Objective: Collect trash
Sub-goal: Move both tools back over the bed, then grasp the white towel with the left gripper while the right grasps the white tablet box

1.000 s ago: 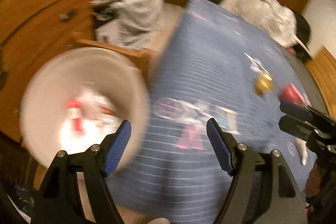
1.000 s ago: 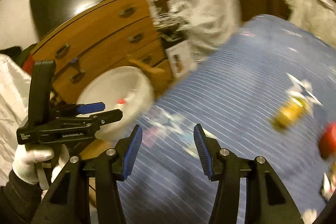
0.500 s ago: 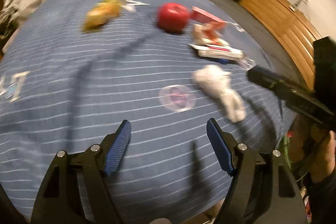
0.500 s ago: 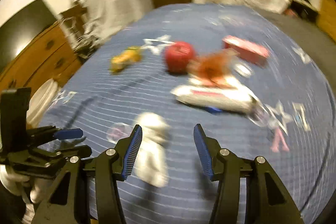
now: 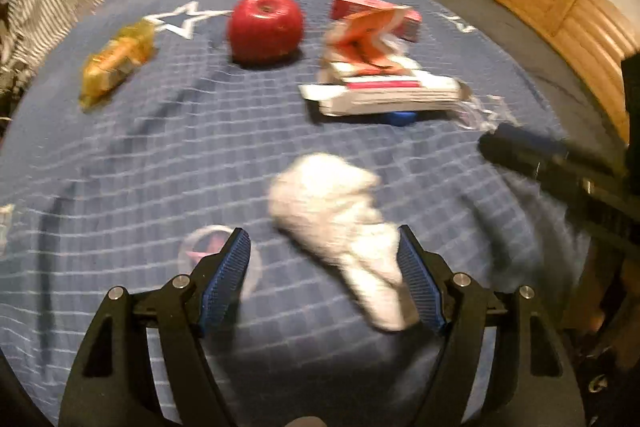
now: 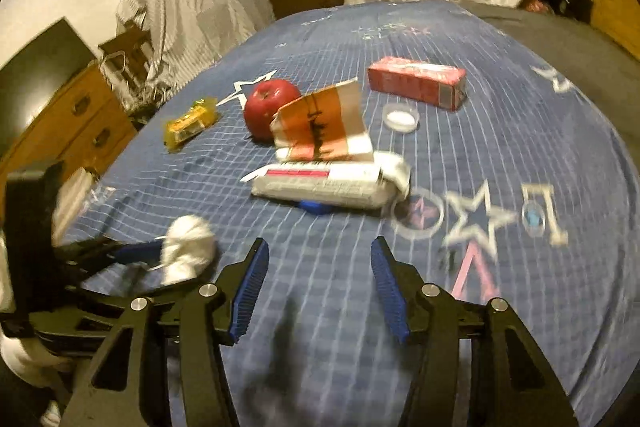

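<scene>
Apple sits between wrapper and carton.

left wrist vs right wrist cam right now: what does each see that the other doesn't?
Only the left wrist view: the wooden slatted headboard at upper right, and the right gripper from the side, blurred.

Only the right wrist view: the small white lid beside the red carton, the wooden dresser, and the left gripper at the crumpled white tissue.

Both: the blue bedspread, red apple, yellow wrapped snack, orange-and-white torn packet, long white box, carton and tissue. Both grippers hold nothing; the right's jaws are opening.
</scene>
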`<action>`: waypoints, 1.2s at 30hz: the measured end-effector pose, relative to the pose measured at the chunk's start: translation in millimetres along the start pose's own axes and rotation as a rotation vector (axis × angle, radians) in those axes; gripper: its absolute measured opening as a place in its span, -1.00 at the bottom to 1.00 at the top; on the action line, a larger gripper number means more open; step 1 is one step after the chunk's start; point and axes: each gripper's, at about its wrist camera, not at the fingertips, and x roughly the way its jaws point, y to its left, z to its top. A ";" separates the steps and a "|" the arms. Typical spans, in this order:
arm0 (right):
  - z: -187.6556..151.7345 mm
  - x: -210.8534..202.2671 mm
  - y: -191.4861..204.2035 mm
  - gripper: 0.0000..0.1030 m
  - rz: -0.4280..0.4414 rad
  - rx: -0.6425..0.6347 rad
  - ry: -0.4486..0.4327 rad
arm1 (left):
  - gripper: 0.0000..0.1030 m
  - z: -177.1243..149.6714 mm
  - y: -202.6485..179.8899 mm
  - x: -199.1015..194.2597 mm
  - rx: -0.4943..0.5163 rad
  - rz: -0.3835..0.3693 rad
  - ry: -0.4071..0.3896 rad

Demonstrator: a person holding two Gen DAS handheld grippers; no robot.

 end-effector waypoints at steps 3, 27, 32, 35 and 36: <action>25.4 19.8 -7.9 0.24 -0.018 -0.075 0.013 | 0.39 1.7 33.5 -1.0 -0.038 0.077 0.006; 53.5 60.2 46.0 0.49 0.072 -0.398 0.162 | 0.51 0.5 98.9 -16.7 -0.112 0.079 0.016; 76.7 106.6 44.0 0.49 0.038 -0.499 0.270 | 0.61 5.3 93.8 -8.2 -0.091 0.060 0.027; 86.2 126.8 46.4 0.49 0.041 -0.530 0.305 | 0.64 9.6 91.5 -4.3 -0.079 0.051 0.030; 90.7 134.0 46.6 0.49 0.055 -0.524 0.317 | 0.64 11.5 90.2 -3.5 -0.074 0.046 0.030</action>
